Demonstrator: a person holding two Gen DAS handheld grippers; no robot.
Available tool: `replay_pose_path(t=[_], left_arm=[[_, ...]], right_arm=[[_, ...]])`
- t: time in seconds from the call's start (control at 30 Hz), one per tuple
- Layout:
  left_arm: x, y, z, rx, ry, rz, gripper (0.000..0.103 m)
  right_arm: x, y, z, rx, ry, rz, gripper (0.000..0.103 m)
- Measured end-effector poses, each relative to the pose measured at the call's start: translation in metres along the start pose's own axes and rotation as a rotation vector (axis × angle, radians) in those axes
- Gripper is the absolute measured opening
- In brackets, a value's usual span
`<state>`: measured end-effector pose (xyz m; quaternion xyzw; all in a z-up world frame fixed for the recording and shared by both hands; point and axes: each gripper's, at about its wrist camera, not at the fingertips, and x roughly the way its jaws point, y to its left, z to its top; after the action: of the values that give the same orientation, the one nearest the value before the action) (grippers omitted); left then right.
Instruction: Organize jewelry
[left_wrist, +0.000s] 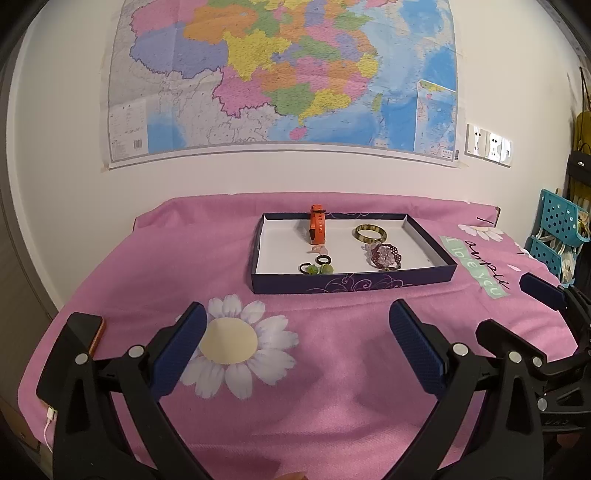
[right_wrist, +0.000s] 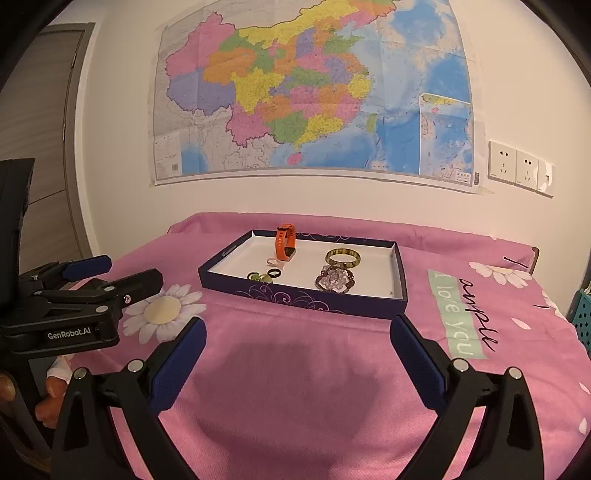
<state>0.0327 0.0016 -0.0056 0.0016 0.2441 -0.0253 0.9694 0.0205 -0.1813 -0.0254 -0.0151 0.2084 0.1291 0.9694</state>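
We're in a home here, a lived-in room rather than any lab: a big colourful map (right_wrist: 314, 92) is taped to the plain white wall, with a row of wall sockets (right_wrist: 519, 168) just beside its right edge. The table wears a pink cloth (right_wrist: 295, 369) printed with daisies and handwriting-style lettering, a wooden door (right_wrist: 44, 110) stands off left, and teal plastic baskets (left_wrist: 557, 236) hang at far right.
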Motion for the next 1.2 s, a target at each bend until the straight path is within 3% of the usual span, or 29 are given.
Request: replay_pose_path(t=[1.2], left_arm=[[-0.0002, 0.0002, -0.0009, 0.000, 0.002, 0.003, 0.097]], right_arm=[[0.0008, -0.0023, -0.0015, 0.008, 0.007, -0.004, 0.096]])
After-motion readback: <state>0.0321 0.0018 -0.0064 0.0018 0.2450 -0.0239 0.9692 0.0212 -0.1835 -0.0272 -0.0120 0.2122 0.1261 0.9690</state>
